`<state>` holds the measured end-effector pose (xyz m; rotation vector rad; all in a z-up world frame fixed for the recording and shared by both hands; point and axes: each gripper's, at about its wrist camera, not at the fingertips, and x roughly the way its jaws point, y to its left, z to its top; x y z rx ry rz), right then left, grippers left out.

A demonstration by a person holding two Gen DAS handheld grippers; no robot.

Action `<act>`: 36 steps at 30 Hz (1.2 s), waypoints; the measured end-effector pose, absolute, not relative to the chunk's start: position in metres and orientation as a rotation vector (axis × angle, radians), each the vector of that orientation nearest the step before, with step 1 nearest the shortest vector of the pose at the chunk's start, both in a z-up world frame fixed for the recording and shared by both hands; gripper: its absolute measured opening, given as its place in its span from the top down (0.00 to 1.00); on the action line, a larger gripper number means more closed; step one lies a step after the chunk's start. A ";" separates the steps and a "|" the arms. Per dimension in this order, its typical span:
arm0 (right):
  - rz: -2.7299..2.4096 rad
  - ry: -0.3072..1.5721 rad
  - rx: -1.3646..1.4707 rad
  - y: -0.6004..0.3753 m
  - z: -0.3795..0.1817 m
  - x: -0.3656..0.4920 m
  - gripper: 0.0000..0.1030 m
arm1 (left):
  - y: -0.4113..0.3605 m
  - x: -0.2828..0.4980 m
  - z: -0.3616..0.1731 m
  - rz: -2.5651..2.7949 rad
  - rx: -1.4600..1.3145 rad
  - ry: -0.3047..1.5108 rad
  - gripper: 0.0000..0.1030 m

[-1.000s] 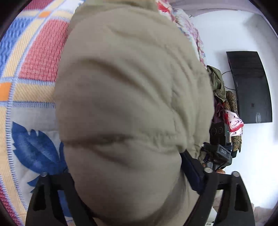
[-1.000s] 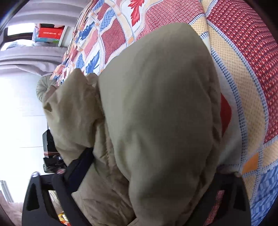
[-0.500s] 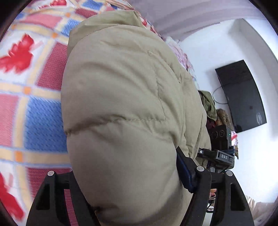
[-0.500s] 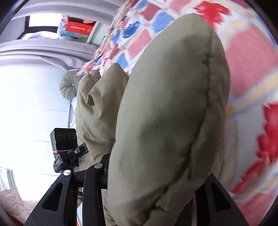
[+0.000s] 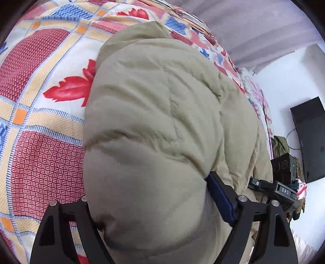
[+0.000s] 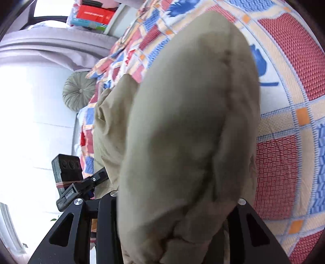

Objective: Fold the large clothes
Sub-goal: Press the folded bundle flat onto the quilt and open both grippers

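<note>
A puffy khaki quilted jacket (image 5: 162, 132) lies bunched on a patchwork bedspread (image 5: 40, 162) of red, blue and cream. In the left wrist view a thick fold of it bulges between the fingers of my left gripper (image 5: 149, 188); the jaws are opening, though the blue pad (image 5: 221, 201) still presses the fabric. The right wrist view shows the jacket (image 6: 193, 101) filling the middle, with my right gripper (image 6: 177, 197) shut on another thick fold above the bedspread (image 6: 284, 162). Each gripper's body shows at the edge of the other's view, close by.
A black screen (image 5: 308, 138) hangs on the white wall, with a heap of clothes (image 5: 281, 142) below it. A round grey-green cushion (image 6: 78, 93) sits at the bed's far end. Red boxes (image 6: 91, 15) stand on a ledge by grey curtains.
Both grippers have carried the jacket across the bed, and the bedspread pattern has slid past beneath. The right jaws have narrowed onto their fold. The left fingers stand a little wider than half a second ago.
</note>
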<state>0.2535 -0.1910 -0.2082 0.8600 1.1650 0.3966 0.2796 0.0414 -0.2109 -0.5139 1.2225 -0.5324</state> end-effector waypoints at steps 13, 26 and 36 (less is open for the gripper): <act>0.197 1.180 0.690 -0.208 -0.167 0.222 0.50 | 0.077 0.256 -0.143 -0.358 -0.287 1.045 0.11; 0.325 1.119 0.381 -0.162 -0.116 0.138 0.72 | 0.012 0.227 -0.146 -0.283 -0.036 1.029 0.11; 0.163 1.309 0.385 -0.183 -0.209 0.128 0.78 | 0.013 0.201 -0.134 -0.288 0.020 1.025 0.11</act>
